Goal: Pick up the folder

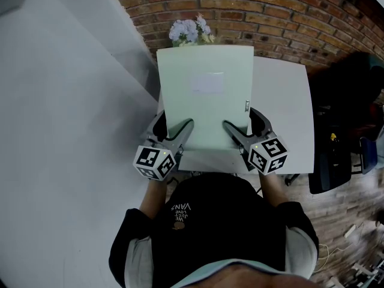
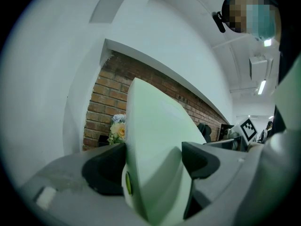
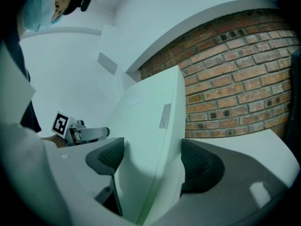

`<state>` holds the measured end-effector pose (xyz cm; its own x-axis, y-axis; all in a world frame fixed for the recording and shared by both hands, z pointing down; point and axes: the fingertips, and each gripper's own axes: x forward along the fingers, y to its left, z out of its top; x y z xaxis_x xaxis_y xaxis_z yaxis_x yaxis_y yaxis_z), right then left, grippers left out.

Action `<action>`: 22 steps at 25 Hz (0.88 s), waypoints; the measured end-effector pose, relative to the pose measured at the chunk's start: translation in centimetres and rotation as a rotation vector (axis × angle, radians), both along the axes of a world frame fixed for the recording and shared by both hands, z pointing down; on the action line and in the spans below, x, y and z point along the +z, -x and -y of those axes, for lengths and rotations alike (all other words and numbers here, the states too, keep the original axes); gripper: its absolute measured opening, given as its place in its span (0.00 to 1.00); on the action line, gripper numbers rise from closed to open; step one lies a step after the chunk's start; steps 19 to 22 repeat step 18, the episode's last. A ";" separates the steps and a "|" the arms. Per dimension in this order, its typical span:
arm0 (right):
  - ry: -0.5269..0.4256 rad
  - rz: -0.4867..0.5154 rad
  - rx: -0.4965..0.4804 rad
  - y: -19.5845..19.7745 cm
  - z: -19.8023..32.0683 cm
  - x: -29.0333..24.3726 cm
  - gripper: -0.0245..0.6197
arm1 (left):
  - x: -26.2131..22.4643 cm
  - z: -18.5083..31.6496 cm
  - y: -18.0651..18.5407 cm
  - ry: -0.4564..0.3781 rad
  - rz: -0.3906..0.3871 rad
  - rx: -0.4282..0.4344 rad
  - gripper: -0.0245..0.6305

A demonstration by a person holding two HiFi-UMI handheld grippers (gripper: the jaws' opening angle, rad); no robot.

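Note:
A pale green folder is held up flat over the white table, its far edge toward the brick wall. My left gripper grips its near left corner and my right gripper its near right corner. In the left gripper view the thick folder fills the gap of the left gripper, both dark pads against it. The right gripper view shows the same: the folder sits wedged in the right gripper, with the pads pressing on both faces.
A small bunch of pale flowers stands at the table's far edge against the brick wall. A white wall runs along the left. A dark chair stands to the right of the table.

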<state>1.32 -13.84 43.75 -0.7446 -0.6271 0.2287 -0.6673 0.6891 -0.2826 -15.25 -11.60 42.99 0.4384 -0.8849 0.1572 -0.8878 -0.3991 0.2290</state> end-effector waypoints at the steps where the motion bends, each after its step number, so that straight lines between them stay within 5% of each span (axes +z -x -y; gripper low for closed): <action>1: 0.001 -0.001 0.001 0.0 0.0 0.0 0.61 | 0.0 0.0 0.0 0.001 -0.001 0.000 0.63; 22: 0.005 -0.006 0.007 0.9 -0.3 0.1 0.61 | 0.0 -0.1 0.9 0.002 -0.002 0.003 0.62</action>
